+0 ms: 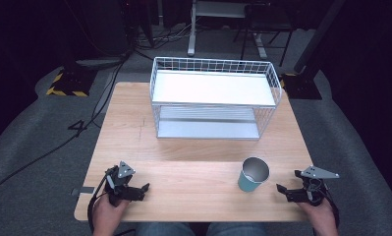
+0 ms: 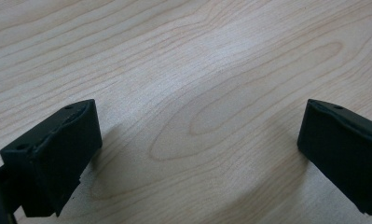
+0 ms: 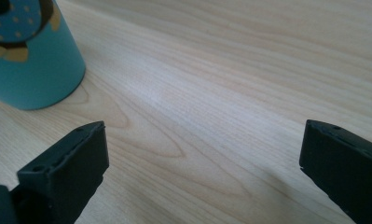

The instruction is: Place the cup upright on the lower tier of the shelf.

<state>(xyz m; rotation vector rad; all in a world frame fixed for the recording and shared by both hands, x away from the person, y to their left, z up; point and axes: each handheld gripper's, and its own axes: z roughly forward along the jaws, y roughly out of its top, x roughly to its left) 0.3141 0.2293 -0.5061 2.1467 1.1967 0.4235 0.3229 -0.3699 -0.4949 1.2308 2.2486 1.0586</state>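
Item 1, nearest you: your left gripper (image 1: 143, 189), resting low at the worktop's near-left corner, jaws spread wide over bare wood, holding nothing. Your right gripper (image 1: 281, 189) sits at the near-right corner, likewise released and empty

Item 2: worktop (image 1: 134, 123), light wood, carrying everything below

Item 3: white wire rack (image 1: 213, 93), two shelves, standing against the far edge at the middle; both shelves look bare

Item 4: teal cup (image 1: 252, 175), upright, open mouth up, near the front edge toward the right, just beside your right gripper and apart from it. In the right gripper view it stands off to one side of the jaws, not between them

Risk, as a judgement: the cup looks light and tall. If you reach for it off-centre, one jaw may nudge its wall and tip it or push it toward the front edge
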